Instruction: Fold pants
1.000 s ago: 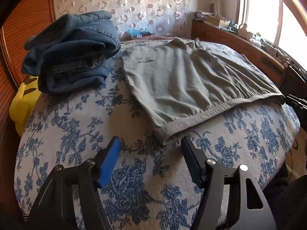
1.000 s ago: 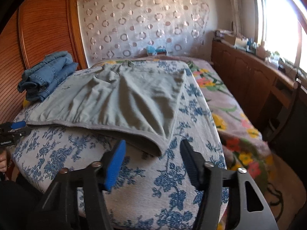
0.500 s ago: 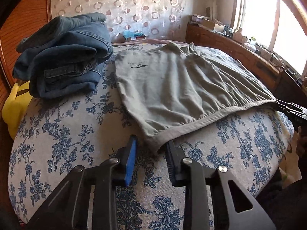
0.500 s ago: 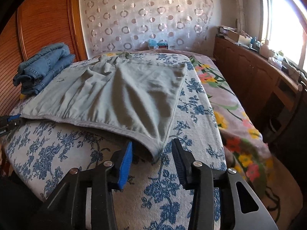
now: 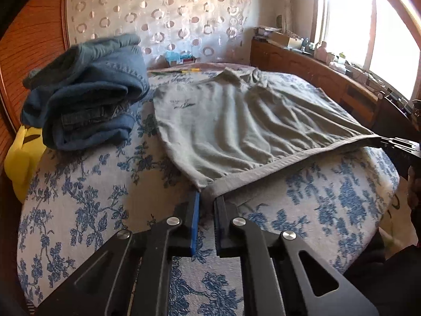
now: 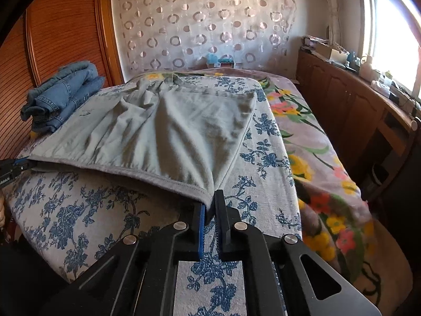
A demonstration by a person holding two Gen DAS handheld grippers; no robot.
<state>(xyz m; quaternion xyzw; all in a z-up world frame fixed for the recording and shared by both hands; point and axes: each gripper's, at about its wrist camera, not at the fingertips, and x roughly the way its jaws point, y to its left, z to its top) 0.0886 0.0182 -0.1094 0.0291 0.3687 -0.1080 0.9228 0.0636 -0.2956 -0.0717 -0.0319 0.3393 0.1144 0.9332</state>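
Note:
Grey-green pants (image 5: 236,123) lie spread flat on a blue-flowered bed cover (image 5: 92,184), the waistband edge nearest me. My left gripper (image 5: 208,197) is shut on the near left corner of the waistband. My right gripper (image 6: 210,202) is shut on the near right corner of the pants (image 6: 171,131). The edge between the two grippers is lifted slightly off the cover. The right gripper also shows at the right edge of the left wrist view (image 5: 400,144), and the left gripper at the left edge of the right wrist view (image 6: 10,169).
A pile of folded blue jeans (image 5: 86,92) sits at the back left by the wooden wardrobe (image 6: 52,39), a yellow object (image 5: 22,158) beside it. A flowered blanket (image 6: 315,144) covers the bed's right side. A cluttered wooden cabinet (image 6: 355,100) runs under the window.
Both grippers moved forward onto the waistband corners and closed on them from wide open. The near edge of the pants has risen slightly.

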